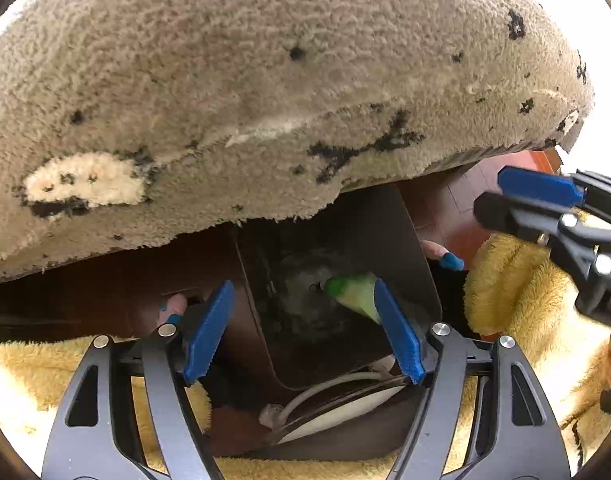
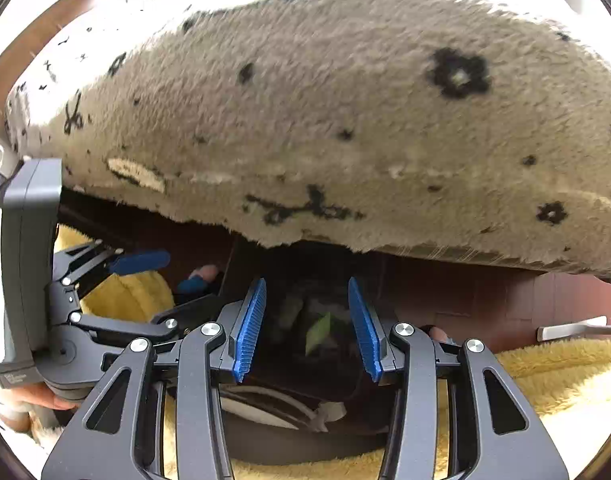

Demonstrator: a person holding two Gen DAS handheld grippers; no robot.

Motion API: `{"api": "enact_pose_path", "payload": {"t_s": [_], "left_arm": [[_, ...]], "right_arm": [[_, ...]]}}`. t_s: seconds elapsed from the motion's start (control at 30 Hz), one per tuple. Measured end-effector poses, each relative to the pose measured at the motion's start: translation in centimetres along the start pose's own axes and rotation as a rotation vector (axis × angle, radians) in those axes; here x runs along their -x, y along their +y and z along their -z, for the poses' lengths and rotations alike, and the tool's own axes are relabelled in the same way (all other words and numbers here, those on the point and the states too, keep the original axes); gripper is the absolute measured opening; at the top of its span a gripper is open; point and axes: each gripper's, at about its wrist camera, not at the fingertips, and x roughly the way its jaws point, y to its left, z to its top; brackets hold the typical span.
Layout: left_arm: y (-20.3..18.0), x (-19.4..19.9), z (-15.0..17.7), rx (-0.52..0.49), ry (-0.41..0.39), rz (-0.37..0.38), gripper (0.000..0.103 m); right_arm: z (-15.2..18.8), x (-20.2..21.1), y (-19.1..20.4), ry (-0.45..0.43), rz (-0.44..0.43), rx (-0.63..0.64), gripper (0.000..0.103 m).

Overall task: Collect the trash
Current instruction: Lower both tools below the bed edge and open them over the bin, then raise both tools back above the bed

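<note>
I had both grippers tipped steeply down over the dark bin (image 1: pixel 345 280) that stood on the floor just under the edge of the beige rug (image 1: pixel 265 80), so whatever I let go would fall inside and not onto the floor. My left gripper (image 1: pixel 305 328) stood spread, its blue pads apart and pressing on nothing; the green-and-white scrap (image 1: pixel 353 292) lay against the inner face of the right-hand pad, and I could not tell whether it touched the pad or was already falling free. My right gripper (image 2: pixel 307 326) was also parted, narrower than the left, with nothing pinched; through its gap I saw a pale green piece (image 2: pixel 319 334) lying down in the shadow of the bin, which I judged to be trash already inside. The left gripper showed at the left of the right wrist view, close beside, since both were aimed into the same opening. My yellow fleece sleeve (image 1: pixel 517 300) bunched around the bin's near side. I judged this the drop step, nearly done.
</note>
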Motion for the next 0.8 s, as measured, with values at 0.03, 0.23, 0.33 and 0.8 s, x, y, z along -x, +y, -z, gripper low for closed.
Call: {"api": "enact_pose_path", "payload": {"t_s": [0.03,0.23,0.33,0.8], "left_arm": [[0.1,0.3,0.0,0.001,-0.006,-0.002,0.071],[0.2,2.7,-0.4,0.001,-0.060,-0.003,0.082],[0.5,4.1,-0.8,0.007,-0.095,0.007,0.092],[1.1,10.7,-4.1,0.005,-0.267,-0.043,0.095]], "right_arm": [[-0.3,0.1,-0.7,-0.007,0.002,-0.004,0.046],[-1.1,2.0,-1.6,-0.070,0.026,-0.013,0.073],[-1.7,3.6,-2.0,-0.125,0.030,-0.019,0.087],[-4.7,10.5,-3.7,-0.349,0.153,-0.030,0.091]]}}
